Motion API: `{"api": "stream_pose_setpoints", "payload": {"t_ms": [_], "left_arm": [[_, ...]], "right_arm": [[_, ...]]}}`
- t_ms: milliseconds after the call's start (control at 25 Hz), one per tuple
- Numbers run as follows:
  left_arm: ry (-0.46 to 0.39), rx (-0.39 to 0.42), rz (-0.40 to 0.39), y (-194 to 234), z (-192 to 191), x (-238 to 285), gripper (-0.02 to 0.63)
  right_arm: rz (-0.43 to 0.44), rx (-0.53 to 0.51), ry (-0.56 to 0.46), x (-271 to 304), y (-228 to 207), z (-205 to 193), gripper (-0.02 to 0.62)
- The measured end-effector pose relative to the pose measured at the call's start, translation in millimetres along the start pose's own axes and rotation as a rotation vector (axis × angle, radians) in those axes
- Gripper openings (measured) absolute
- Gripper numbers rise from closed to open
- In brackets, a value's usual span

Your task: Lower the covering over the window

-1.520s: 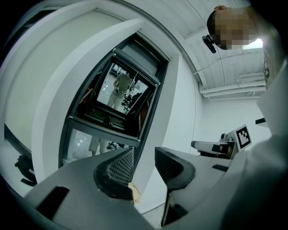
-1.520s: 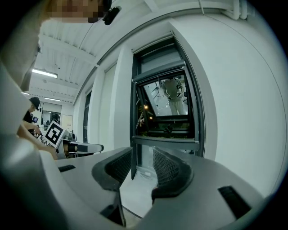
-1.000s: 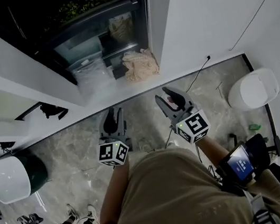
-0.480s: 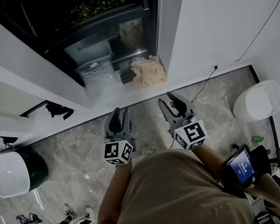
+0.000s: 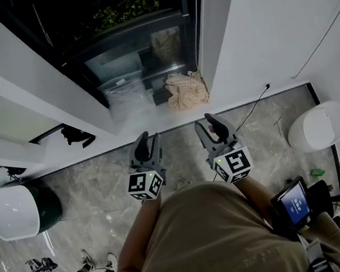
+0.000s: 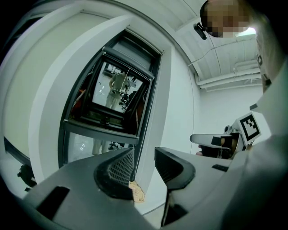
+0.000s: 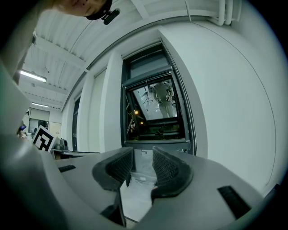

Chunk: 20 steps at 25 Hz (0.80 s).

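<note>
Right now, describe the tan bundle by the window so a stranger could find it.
Look at the dark window in the white wall. At its foot, in the right-hand corner, lies the tan bundle. Left of it sits a clear plastic bag; the bundle is beige, crumpled and opaque.

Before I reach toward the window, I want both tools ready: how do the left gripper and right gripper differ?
Between its jaws the left gripper frames the right edge of the window and the white wall; the right gripper frames the window's foot. A small screen is strapped behind the right gripper; none shows behind the left gripper. Both point at the window, jaws apart, nothing between them.
</note>
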<state>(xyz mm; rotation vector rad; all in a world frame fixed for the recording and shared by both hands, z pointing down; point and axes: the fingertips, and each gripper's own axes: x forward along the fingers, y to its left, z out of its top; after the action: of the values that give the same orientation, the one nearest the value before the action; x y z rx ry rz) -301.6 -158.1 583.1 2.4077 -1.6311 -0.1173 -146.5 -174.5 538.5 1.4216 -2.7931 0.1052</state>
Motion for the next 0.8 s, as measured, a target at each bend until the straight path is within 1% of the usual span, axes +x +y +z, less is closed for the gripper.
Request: {"api": "stream_pose_setpoints", "payload": {"t_ms": [560, 720, 800], "left_arm": [[0.026, -0.019, -0.012, 29.0, -2.5, -8.5, 0.15], [0.037, -0.023, -0.013, 35.7, -4.7, -14.2, 0.143], [0.04, -0.017, -0.015, 37.4, -5.6, -18.9, 0.133]], "right_arm": [[-0.001, -0.027, 0.016, 20.0, 25.7, -7.0, 0.14], [0.002, -0.063, 0.02, 23.7, 35.0, -7.4, 0.14], [0.005, -0.064, 0.02, 23.7, 39.5, -10.4, 0.14]]}}
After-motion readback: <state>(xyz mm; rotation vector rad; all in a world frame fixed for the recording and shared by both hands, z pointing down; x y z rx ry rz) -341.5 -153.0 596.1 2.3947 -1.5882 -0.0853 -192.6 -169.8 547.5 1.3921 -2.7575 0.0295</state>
